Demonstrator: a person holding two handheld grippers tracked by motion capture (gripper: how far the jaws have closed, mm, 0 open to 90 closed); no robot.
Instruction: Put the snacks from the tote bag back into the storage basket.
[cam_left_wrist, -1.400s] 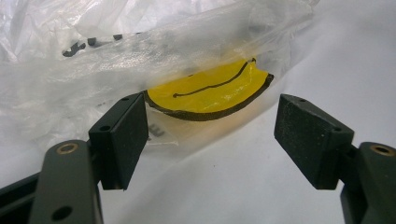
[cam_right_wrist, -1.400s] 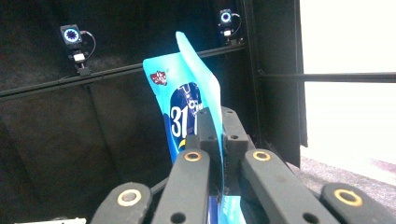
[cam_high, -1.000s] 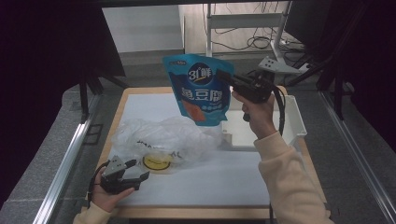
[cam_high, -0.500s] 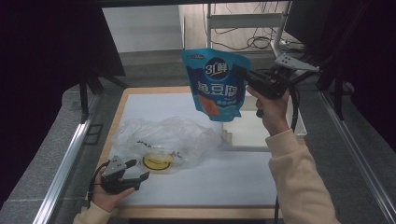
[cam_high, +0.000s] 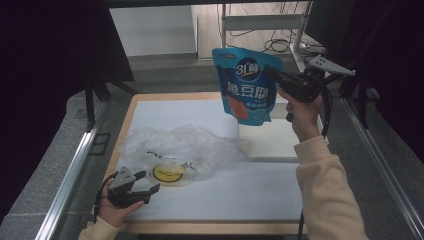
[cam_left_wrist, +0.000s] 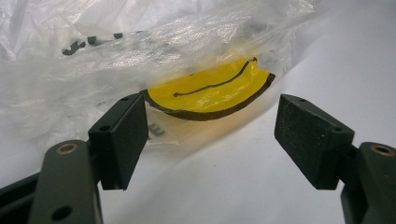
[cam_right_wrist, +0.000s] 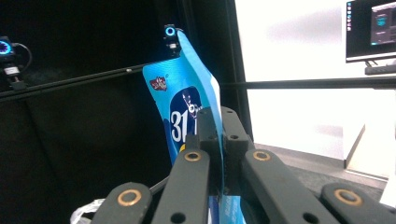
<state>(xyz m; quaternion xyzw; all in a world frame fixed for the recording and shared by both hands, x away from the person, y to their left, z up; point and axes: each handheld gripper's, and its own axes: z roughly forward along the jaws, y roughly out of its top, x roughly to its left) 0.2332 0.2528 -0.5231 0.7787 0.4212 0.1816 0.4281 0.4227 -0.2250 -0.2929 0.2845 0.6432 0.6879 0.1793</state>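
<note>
A blue snack pouch (cam_high: 246, 85) with white lettering and an orange patch hangs in the air over the table's far right. My right gripper (cam_high: 276, 76) is shut on its right edge, and the right gripper view has the jaws pinched on the pouch (cam_right_wrist: 189, 107). A crumpled clear plastic bag (cam_high: 172, 150) with a yellow smiley print (cam_high: 167, 173) lies on the white table sheet (cam_high: 240, 192). My left gripper (cam_high: 150, 182) rests at the front left, open, its jaws either side of the yellow print (cam_left_wrist: 212, 93) without touching the bag (cam_left_wrist: 116, 56).
A shallow white tray (cam_high: 272, 140) sits on the right of the table, below the pouch. Metal rails (cam_high: 70, 170) run along both sides. A monitor (cam_right_wrist: 371, 30) stands far off in the right gripper view.
The right hand has carried the blue pouch to the right and slightly higher, from above the bag toward the tray. The left hand and the plastic bag have stayed put.
</note>
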